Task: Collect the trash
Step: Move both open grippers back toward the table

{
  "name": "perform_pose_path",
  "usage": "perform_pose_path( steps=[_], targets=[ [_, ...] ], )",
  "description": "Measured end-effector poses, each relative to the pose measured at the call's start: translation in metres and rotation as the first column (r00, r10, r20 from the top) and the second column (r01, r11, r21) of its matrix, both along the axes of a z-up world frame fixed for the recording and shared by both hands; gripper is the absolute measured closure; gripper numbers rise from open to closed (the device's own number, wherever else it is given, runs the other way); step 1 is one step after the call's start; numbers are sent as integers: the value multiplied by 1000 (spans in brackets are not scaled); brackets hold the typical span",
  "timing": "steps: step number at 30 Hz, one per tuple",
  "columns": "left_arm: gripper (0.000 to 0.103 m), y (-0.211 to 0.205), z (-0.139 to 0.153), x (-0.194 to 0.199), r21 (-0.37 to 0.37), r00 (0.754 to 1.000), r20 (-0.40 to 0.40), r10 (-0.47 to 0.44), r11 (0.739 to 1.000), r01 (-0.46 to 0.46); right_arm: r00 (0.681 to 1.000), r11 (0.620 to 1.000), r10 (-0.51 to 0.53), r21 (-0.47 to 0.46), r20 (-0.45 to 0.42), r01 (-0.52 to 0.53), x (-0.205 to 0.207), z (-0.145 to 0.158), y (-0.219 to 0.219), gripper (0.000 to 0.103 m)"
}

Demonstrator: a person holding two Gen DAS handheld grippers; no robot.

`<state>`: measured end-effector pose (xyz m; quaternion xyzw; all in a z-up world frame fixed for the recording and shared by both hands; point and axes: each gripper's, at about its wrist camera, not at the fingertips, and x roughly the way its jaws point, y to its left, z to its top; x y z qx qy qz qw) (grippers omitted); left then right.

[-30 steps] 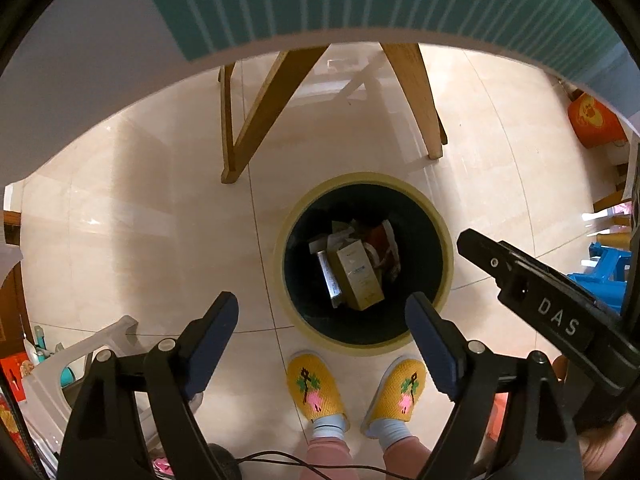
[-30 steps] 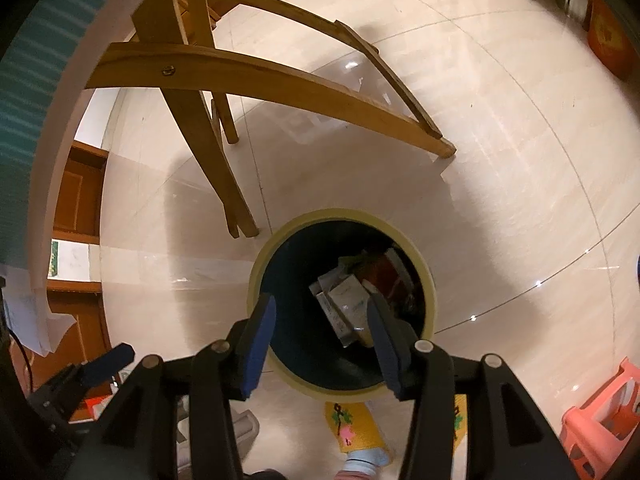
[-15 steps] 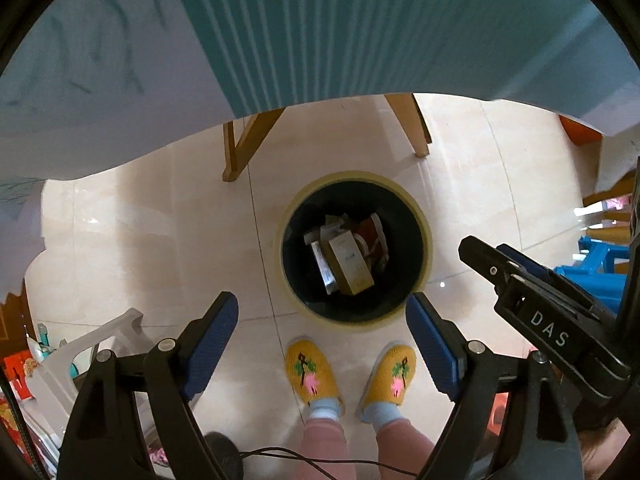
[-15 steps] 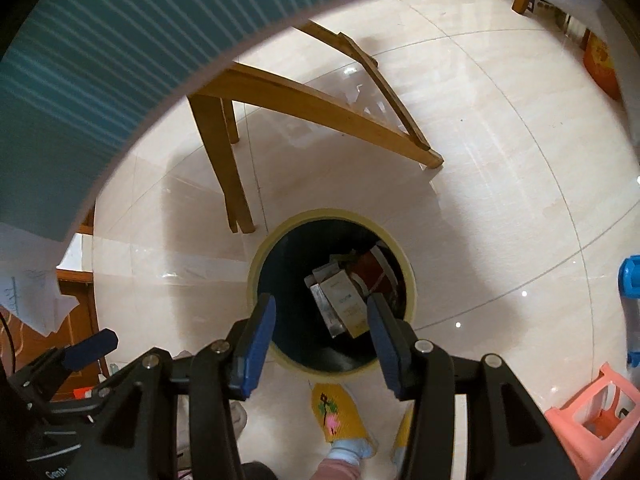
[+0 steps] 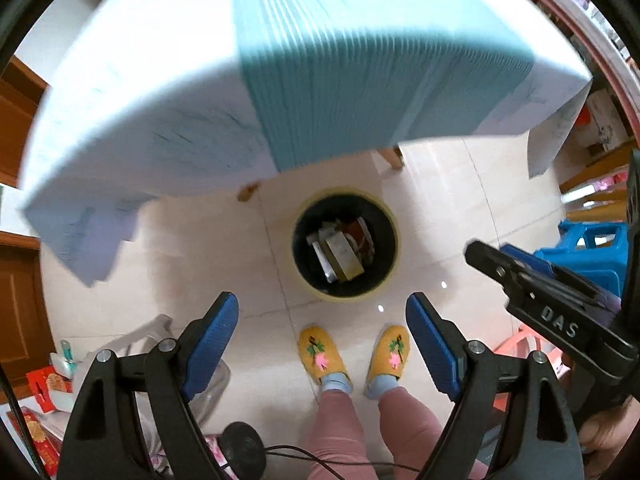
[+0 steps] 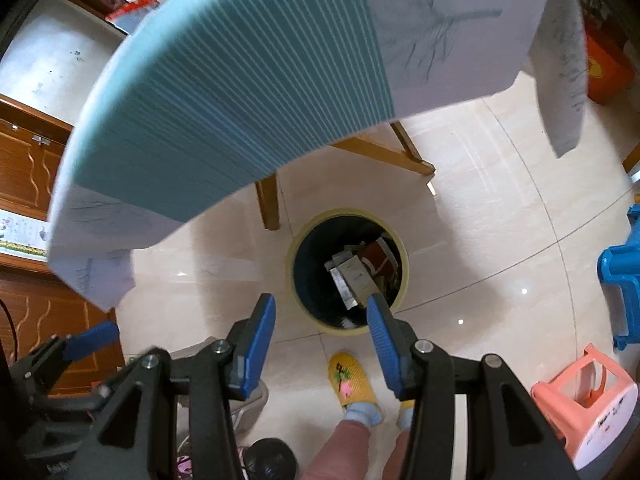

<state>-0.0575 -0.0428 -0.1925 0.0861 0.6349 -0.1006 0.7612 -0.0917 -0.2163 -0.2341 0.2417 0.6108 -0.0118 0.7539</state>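
Observation:
A round bin with a yellow rim [image 5: 394,236] stands on the tiled floor below me, also in the right wrist view [image 6: 403,276]. Inside lie a tan carton [image 5: 343,254], white wrappers and a red packet [image 6: 378,256]. My left gripper [image 5: 322,320] is open and empty, high above the floor in front of the bin. My right gripper [image 6: 322,322] is open and empty, high over the bin's near rim. It also shows at the right of the left wrist view [image 5: 520,276].
A table with a teal and white cloth [image 5: 360,60] fills the upper view, with wooden legs [image 6: 268,204] beyond the bin. Yellow slippers [image 5: 320,354] stand by the bin. A blue stool [image 6: 620,276] and a pink stool [image 6: 584,408] are at right.
Both grippers have risen and pulled back from the bin. The bin looks smaller and the table edge has come into view above. Both stay open and empty.

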Motion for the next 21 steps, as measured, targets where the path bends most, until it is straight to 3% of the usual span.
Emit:
perform_pose_path(
  steps=[10,16,21],
  targets=[
    [19,30,120,10,-88,988,143,58,995,-46,991,999,47,-14,123,-46,-9,119,7,55],
    [19,37,194,27,-129,957,279,76,991,-41,966,998,55,-53,253,-42,4,180,11,55],
    [19,41,239,36,-155,921,382,76,988,-17,929,997,57,-72,366,-33,19,227,16,55]
  ],
)
